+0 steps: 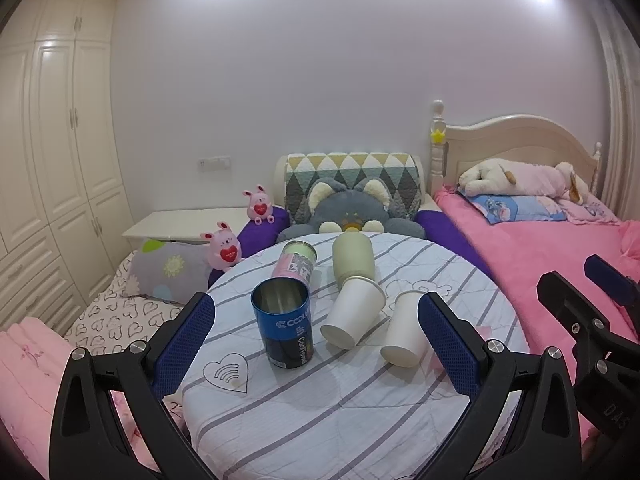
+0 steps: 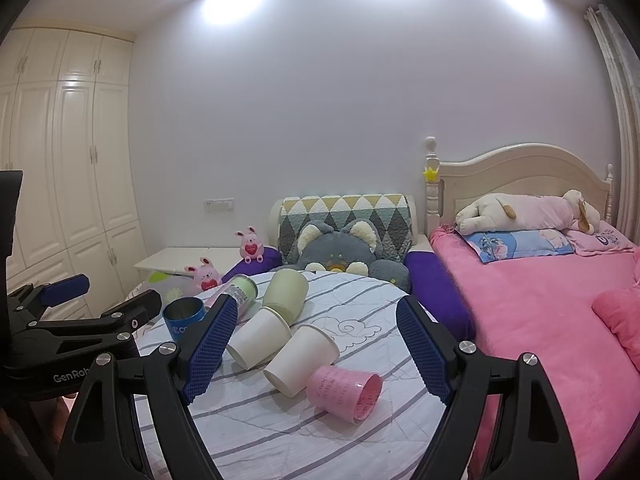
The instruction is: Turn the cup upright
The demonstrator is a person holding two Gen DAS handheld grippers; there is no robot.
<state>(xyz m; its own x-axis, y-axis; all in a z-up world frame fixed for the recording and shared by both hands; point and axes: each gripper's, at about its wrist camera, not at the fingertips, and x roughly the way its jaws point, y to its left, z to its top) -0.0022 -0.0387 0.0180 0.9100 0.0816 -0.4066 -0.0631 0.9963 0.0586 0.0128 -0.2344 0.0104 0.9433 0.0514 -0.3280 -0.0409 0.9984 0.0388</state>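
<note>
- The left tongs are spread wide and pinch nothing; they hang over the near edge of the round desk, which wears a white cloth with grey stripes and outline hearts.
- Between the left tongs' two blue pads stands a blue metal cup, upright and mouth up. Its wall reads "COOL" in white, with sideways lettering under it that looks like "CoolTowel"; I cannot read it for certain.
- Just beyond that cup lies a pink-and-green labelled cup on its side. Its label print is too small to read.
- Right of the blue cup, also inside the left tongs' span, a white paper cup lies tipped over, its rim nested against a pale green cup lying behind it.
- A second white paper cup lies on its side just beside the left tongs' right pad.
- The right tongs are likewise spread, gripping nothing. Between their pads lie the two white paper cups, and nearest of all a pink cup on its side, mouth turned to the right. Its faint printed text is unreadable.
- In the right wrist view the left tongs appear to the left of the right tongs, their black body marked "GenRob", the rest cut off.
- Beyond the desk sit a grey cat plush and two pink bunny toys.
</note>
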